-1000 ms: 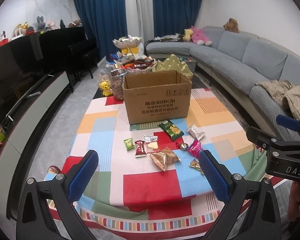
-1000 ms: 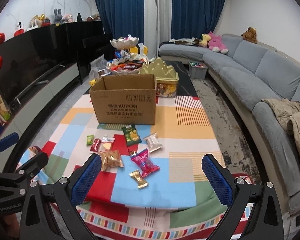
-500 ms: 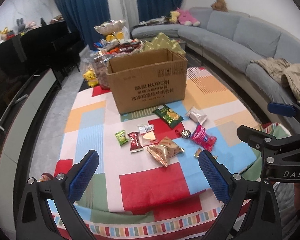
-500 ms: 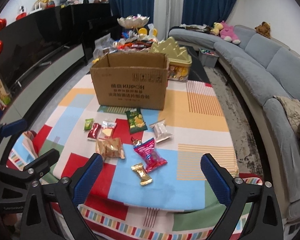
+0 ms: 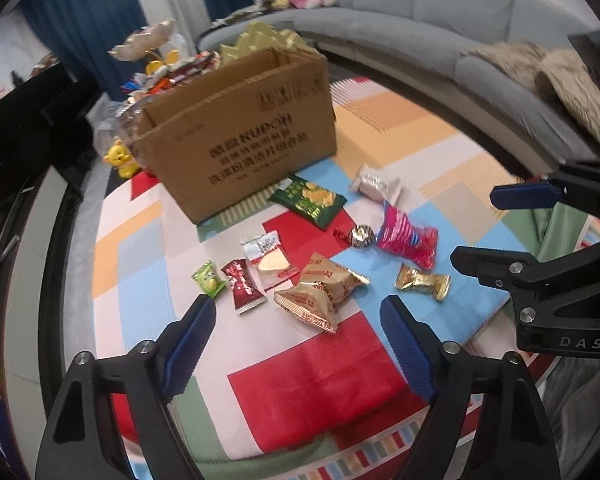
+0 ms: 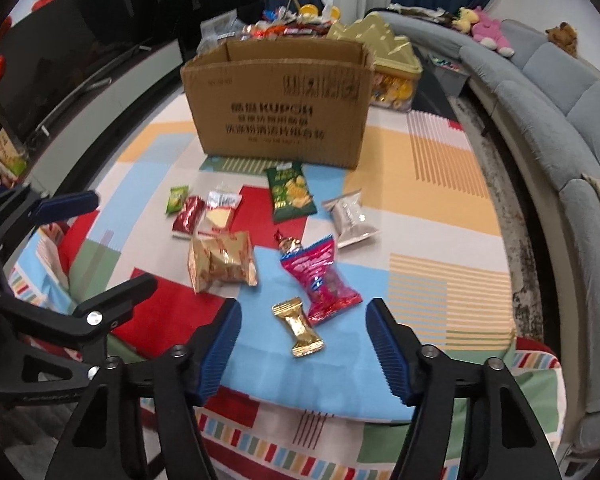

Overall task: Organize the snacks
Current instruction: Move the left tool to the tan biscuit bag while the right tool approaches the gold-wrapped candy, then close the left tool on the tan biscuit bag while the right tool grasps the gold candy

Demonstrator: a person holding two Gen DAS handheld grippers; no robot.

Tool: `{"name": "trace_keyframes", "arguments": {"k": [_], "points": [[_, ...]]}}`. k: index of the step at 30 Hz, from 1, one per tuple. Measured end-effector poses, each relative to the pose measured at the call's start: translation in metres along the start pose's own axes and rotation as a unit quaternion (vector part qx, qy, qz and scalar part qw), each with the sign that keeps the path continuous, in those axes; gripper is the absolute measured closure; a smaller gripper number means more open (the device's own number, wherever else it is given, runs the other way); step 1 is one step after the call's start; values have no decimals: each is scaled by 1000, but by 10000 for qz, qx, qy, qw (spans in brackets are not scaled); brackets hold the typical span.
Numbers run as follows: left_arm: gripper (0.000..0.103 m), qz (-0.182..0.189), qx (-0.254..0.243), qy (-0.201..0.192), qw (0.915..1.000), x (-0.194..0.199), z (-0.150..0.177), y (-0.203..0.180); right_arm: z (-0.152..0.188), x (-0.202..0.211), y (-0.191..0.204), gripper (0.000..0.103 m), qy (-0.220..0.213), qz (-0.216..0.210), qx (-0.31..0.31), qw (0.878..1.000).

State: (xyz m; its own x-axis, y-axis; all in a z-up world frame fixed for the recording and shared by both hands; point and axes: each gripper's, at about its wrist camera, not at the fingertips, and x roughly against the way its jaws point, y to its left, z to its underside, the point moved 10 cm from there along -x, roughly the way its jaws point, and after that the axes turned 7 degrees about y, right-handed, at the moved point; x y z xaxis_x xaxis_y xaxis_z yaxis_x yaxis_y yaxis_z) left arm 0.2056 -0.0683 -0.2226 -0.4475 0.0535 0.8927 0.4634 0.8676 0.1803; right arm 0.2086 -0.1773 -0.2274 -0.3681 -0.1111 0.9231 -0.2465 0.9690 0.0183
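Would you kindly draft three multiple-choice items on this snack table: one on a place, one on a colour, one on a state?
1. Where does the dark green chip bag lie?
A. inside the cardboard box
B. on the tablecloth just in front of the box
C. on the sofa

2. What colour is the small candy nearest the right gripper?
A. gold
B. blue
C. white

3. What is the cardboard box like on top?
A. taped shut
B. covered by a lid
C. open, flaps upright

Answers: 1 B, the bag rests on the cloth at the box's foot. 2 A, its wrapper shines gold. 3 C, the flaps stand up and the inner wall shows.
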Motion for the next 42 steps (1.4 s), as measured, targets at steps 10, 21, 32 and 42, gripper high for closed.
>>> {"name": "trace_keyframes", "arguments": {"k": [10,21,32,42], "points": [[34,209,-703,376,9966,-48,-5,-14,7,-40,5,55,466,-164,188,9986],[43,349,-1298,638,9889,-87,-13,-25,20,-78,0,66,966,-396,74,9945],[50,574,-1435,948,9834,-125,-7,-27,24,-99,0,68,1192,-443,62,9919],[60,783,-1173,951,9854,-127,-2,-28,25,-101,1,83,1229,-523,55,9910]]}}
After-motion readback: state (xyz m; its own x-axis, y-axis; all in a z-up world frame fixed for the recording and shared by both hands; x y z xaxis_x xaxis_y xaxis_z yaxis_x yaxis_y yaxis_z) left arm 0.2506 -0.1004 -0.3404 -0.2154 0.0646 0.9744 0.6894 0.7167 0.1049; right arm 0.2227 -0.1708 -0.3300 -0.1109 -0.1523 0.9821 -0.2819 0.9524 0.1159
